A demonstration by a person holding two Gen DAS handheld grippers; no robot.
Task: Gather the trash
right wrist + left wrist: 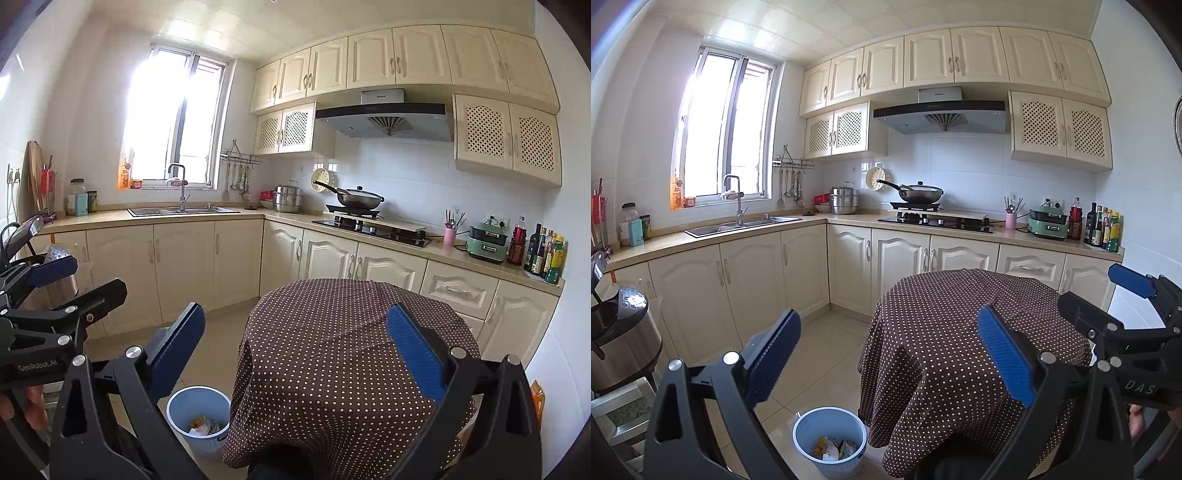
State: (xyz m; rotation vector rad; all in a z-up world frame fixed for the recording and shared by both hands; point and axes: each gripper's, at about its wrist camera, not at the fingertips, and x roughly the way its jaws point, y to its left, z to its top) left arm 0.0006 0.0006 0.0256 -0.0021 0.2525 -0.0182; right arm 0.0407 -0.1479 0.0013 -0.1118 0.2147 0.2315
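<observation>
We are holding the left gripper (888, 363) and the right gripper (295, 360) side by side above the near edge of a round table under a brown dotted cloth (964, 332), both jaws spread wide and gripping nothing. The blue bin (830, 441) is standing on the floor (820, 354) just beside the table's left edge, with crumpled trash (834, 448) lying inside it. Beyond, the counter (849, 218) is carrying a sink (738, 225) and a wok (919, 192) on the stove.
</observation>
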